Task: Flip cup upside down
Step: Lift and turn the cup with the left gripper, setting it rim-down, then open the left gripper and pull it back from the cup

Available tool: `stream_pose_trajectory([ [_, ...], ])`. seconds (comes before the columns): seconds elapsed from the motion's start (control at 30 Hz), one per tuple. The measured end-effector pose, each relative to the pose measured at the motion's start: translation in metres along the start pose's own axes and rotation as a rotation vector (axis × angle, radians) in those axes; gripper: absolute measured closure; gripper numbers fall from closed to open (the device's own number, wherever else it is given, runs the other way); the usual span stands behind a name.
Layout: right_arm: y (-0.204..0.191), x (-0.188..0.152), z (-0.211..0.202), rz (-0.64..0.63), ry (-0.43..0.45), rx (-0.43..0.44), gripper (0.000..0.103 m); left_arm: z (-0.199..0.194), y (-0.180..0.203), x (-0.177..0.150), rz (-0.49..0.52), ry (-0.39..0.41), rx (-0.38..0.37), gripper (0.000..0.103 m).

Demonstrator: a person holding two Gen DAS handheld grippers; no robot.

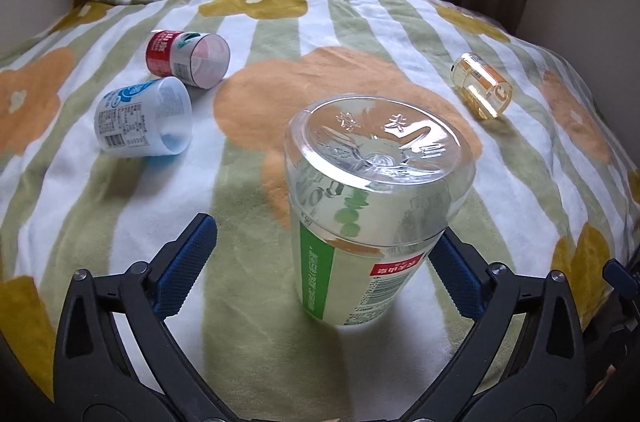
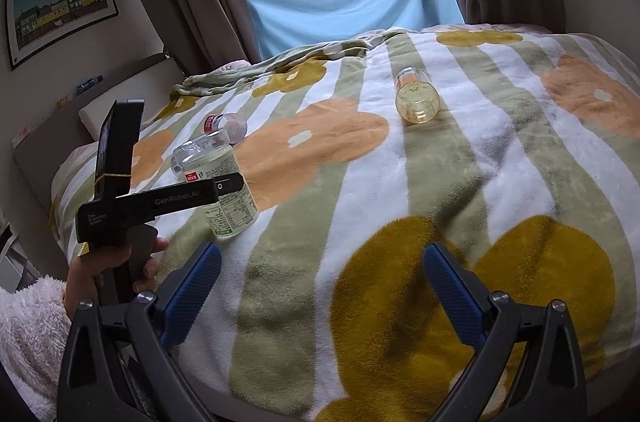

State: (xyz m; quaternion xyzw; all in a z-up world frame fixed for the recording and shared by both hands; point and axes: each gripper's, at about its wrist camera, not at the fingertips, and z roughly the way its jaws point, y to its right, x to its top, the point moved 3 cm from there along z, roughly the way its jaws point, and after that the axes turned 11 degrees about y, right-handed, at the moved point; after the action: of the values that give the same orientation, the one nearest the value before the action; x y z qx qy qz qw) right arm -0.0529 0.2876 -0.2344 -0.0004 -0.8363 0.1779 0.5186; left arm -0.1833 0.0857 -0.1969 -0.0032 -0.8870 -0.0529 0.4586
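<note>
The flowery blanket (image 2: pixel 440 182) covers the bed, with lots of bare room in the middle and on the right. The green-label cup (image 1: pixel 360 222) stands upside down on it, bottom up. The left gripper (image 1: pixel 324 262) has its fingers wide apart, one on each side of the cup, and the right finger looks very close to it. The right gripper (image 2: pixel 322 286) is wide apart too, over bare blanket, holding nothing. A red cup (image 1: pixel 188 58), a blue cup (image 1: pixel 144 118) and a yellow cup (image 1: pixel 482 84) lie on their sides farther off.
</note>
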Motion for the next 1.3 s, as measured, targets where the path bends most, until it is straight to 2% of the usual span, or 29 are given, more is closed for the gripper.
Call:
stream_pose_trajectory([
  [0.33, -0.004, 0.001, 0.007, 0.000, 0.002, 0.001, 0.002, 0.000, 0.005, -0.003, 0.014, -0.025, -0.053, 0.001],
  [0.57, -0.010, 0.012, 0.006, -0.011, 0.029, -0.009, 0.002, -0.028, 0.013, 0.003, 0.056, 0.015, -0.079, 0.001],
  [0.77, -0.050, 0.055, -0.011, -0.120, 0.144, -0.024, 0.002, -0.095, 0.001, 0.033, 0.048, 0.144, -0.111, 0.001],
  [0.9, -0.082, 0.092, -0.028, -0.192, 0.239, -0.053, 0.002, -0.150, -0.013, 0.062, 0.058, 0.261, -0.085, 0.001],
  [1.03, -0.108, 0.124, -0.041, -0.226, 0.301, -0.102, 0.002, -0.191, -0.029, 0.086, 0.073, 0.342, -0.045, 0.001],
  [1.17, -0.128, 0.137, -0.050, -0.264, 0.346, -0.170, 0.002, -0.222, -0.048, 0.098, 0.055, 0.410, -0.043, 0.001],
  [1.3, -0.140, 0.134, -0.057, -0.292, 0.374, -0.231, 0.002, -0.239, -0.060, 0.096, 0.069, 0.457, -0.024, 0.001],
])
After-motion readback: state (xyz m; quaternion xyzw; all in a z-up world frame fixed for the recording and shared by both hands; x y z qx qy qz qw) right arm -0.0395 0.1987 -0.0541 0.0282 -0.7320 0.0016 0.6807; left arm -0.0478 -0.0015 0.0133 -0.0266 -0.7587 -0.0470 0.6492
